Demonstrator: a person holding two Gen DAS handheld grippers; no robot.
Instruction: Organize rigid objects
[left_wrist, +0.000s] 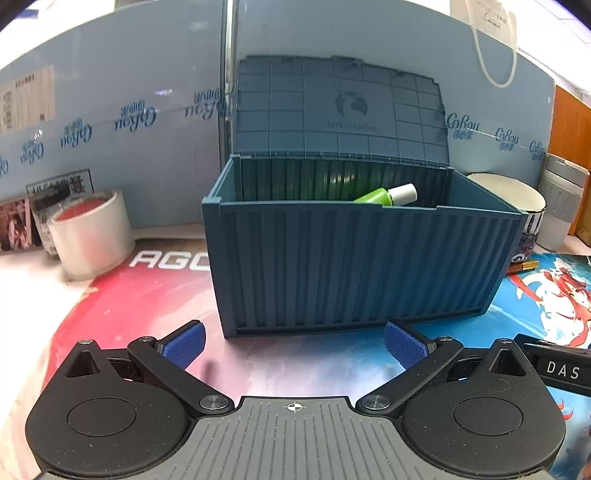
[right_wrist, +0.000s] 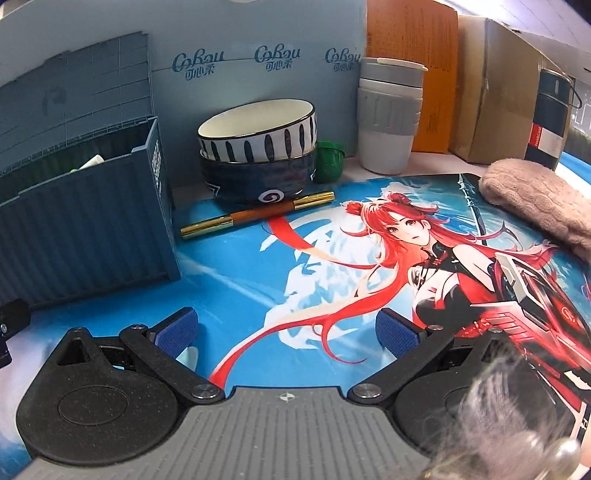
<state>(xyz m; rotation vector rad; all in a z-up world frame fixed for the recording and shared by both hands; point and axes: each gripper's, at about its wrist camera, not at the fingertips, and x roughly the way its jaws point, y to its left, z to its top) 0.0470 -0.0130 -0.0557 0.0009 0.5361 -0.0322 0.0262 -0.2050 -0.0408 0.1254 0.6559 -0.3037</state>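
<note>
Left gripper (left_wrist: 294, 345) has its jaws wide apart with nothing in them, pointed at the blue container box (left_wrist: 354, 258), lid up, with a green tube (left_wrist: 384, 195) inside. To its right a gold pen (right_wrist: 257, 215) lies by stacked bowls (right_wrist: 258, 147). Right gripper (right_wrist: 284, 334) also gapes, over the printed mat (right_wrist: 332, 258).

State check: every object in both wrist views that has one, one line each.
container box: lid up, open
green tube: capped, lying inside the box
bowls: two stacked, upright, top one empty
gold pen: lying flat on the mat
travel cup: upright, lidded
left claw: open, empty
right claw: open, empty
</note>
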